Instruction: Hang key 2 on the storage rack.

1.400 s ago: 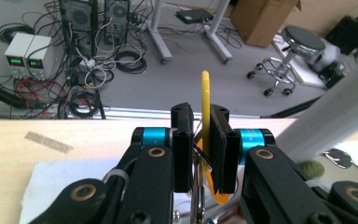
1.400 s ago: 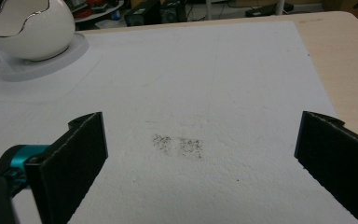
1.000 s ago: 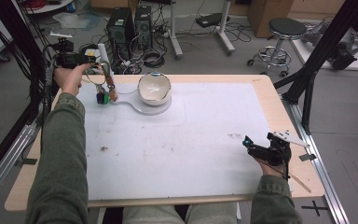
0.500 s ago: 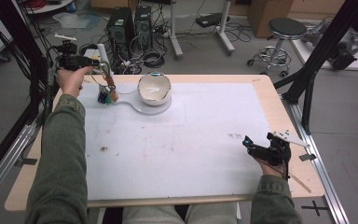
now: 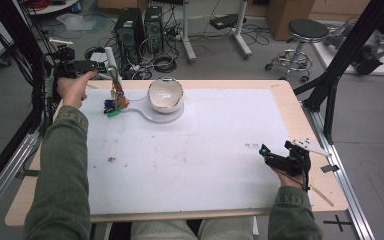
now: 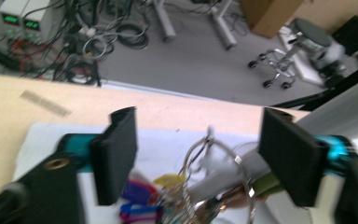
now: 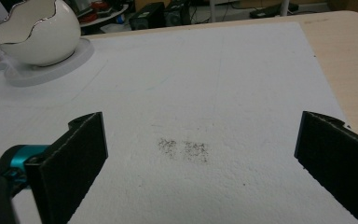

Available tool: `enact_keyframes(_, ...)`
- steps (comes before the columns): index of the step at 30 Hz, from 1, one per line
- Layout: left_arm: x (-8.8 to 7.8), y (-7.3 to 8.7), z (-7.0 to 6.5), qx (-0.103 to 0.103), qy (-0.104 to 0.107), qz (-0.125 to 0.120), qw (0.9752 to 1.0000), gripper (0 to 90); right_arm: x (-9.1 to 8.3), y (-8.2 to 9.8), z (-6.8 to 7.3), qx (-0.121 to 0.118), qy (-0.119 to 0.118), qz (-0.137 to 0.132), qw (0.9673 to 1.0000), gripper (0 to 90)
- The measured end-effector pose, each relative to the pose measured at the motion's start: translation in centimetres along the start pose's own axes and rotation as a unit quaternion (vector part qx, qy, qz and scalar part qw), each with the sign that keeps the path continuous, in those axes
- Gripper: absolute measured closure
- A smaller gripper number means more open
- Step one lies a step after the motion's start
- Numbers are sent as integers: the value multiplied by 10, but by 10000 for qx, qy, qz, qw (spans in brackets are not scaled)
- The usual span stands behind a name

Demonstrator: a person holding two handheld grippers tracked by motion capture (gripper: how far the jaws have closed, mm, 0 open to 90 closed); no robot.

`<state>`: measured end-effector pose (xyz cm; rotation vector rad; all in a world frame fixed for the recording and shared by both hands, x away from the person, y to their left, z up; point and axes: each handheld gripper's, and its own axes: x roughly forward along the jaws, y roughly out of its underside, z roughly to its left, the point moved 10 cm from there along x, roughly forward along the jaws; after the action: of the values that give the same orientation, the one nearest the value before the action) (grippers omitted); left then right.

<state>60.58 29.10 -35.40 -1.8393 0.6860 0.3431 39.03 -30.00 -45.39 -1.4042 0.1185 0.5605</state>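
A bunch of keys on a metal ring (image 5: 115,92) with coloured tags (image 5: 110,106) sits at the far left of the white mat, beside a white egg-shaped bowl (image 5: 165,94) on its white base (image 5: 152,116). My left gripper (image 5: 104,69) is right at the bunch and open. In the left gripper view the ring (image 6: 216,170) stands between the wide-apart jaws of my left gripper (image 6: 200,140), with the tags (image 6: 137,200) below; what holds the ring up I cannot tell. My right gripper (image 5: 272,157) rests open and empty at the near right. In the right gripper view my right gripper (image 7: 205,140) faces bare mat.
The white mat (image 5: 205,150) covers most of the wooden table (image 5: 305,115). A dark smudge (image 7: 184,150) marks the mat in front of the right jaws, and the bowl (image 7: 37,30) stands far off at upper left. Computer towers, cables and a stool stand on the floor beyond the table.
The left hand and gripper have shifted only slightly by the key bunch. The right gripper has not moved.
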Motion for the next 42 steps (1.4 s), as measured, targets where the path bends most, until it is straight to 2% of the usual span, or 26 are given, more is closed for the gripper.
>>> enact_keyframes(3,-6,7,2,-73,97,61,9999,204,1,0,2,15,-31,7,10000,15)
enact_keyframes(6,-13,12,6,19,-94,107,9999,120,4,0,5,-35,-53,23,10000,15)
enact_keyframes(9,-19,12,9,47,-246,39,9997,56,5,-1,6,-44,-77,28,10000,15)
enact_keyframes(15,-30,15,5,143,-161,-149,9997,56,6,-2,6,-32,-92,4,10000,15)
enact_keyframes(22,-38,21,3,61,-108,-218,9997,47,5,-2,4,-58,-59,17,10000,15)
enact_keyframes(24,-39,24,2,33,-89,-186,9998,16,4,-1,4,-46,-54,22,10000,15)
enact_keyframes(34,-43,38,-7,143,-2,-157,9998,16,1,-2,2,-26,-40,2,10000,15)
enact_keyframes(36,-44,39,-9,181,-45,-193,9996,16,1,-1,2,-29,-32,-1,10000,15)
enact_keyframes(42,-53,43,-17,294,67,-275,9992,16,0,-2,1,-22,-19,-18,10000,15)
